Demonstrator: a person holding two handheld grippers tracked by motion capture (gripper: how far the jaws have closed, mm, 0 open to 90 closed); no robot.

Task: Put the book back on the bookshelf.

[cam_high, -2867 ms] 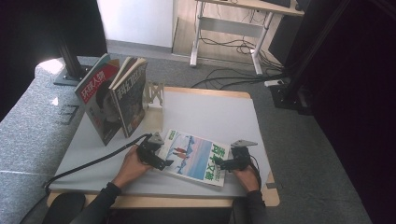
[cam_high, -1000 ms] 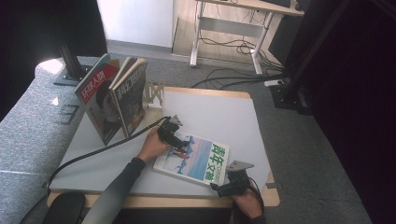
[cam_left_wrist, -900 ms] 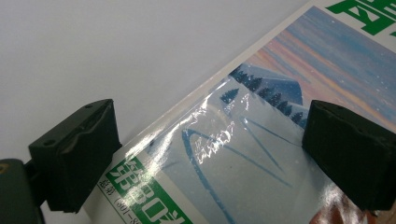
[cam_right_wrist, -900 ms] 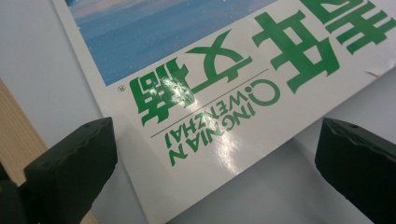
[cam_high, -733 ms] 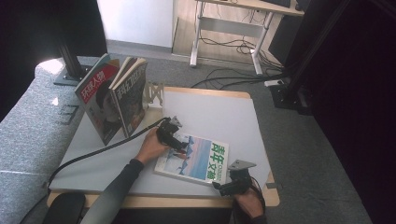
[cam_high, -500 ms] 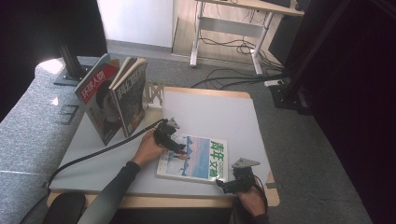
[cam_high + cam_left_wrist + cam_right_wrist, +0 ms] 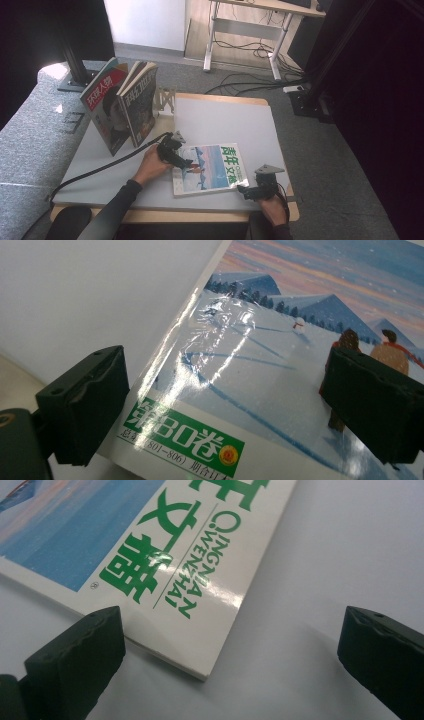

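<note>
A glossy magazine [image 7: 210, 168] with a snowy cover and green lettering lies flat near the front of the white bench [image 7: 220, 115]. The left gripper [image 7: 179, 159] hovers over its left edge, fingers spread wide, gripping nothing. The right gripper [image 7: 246, 190] sits low by the magazine's near right corner, fingers also wide apart. Two other magazines [image 7: 122, 107] stand upright at the bench's left.
</note>
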